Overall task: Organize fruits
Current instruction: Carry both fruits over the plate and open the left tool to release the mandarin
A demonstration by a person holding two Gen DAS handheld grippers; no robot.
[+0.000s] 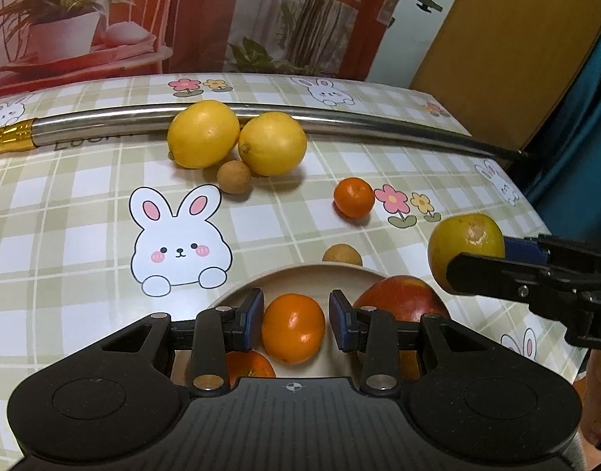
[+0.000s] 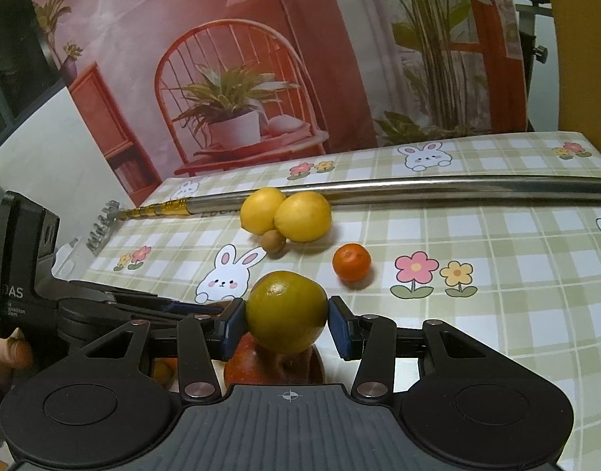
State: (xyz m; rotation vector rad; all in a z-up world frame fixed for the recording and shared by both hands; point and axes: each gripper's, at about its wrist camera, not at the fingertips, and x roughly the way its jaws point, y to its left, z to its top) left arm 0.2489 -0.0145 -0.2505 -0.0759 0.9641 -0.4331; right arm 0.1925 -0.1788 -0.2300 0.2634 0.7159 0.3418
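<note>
2 grippers over a pale, round shallow bowl (image 1: 237, 292) on a checked, glossy tablecloth (image 1: 84, 204) printed with rabbits and flowers.

Left gripper (image 1: 296, 320): jaws parted, blue pads either side of a smooth orange (image 1: 293, 327) lying in the bowl. Small gap at each pad, so no grip visible. Another orange (image 1: 249, 367) sits lower in the bowl, mostly hidden by the gripper body. Red apple (image 1: 398, 298), glossy skin, at the bowl's right side.

Right gripper (image 2: 287, 324): closed onto a yellow-green citrus (image 2: 286, 311), round, dull skin with a rough scar patch on top. Both pads touch its sides. Fruit is held in the air above the apple and the bowl's right edge. Left-wrist view shows it from the side, clamped at the fingertips.

Loose on the cloth:
- 2 lemons (image 1: 237, 137), pebbled yellow skin, touching each other, resting against a long curved polished metal blade (image 1: 359, 119) with a gold ribbed collar (image 1: 10, 137).
- 1 small tan round fruit (image 1: 234, 176), matte, tucked in front between the lemons.
- 1 small mandarin (image 1: 354, 197), alone, near a flower print.
- 1 more tan round fruit (image 1: 341, 255), just beyond the bowl's far rim.

Part of a hand (image 2: 10, 353) holds the left gripper's handle in the right-wrist view.
</note>
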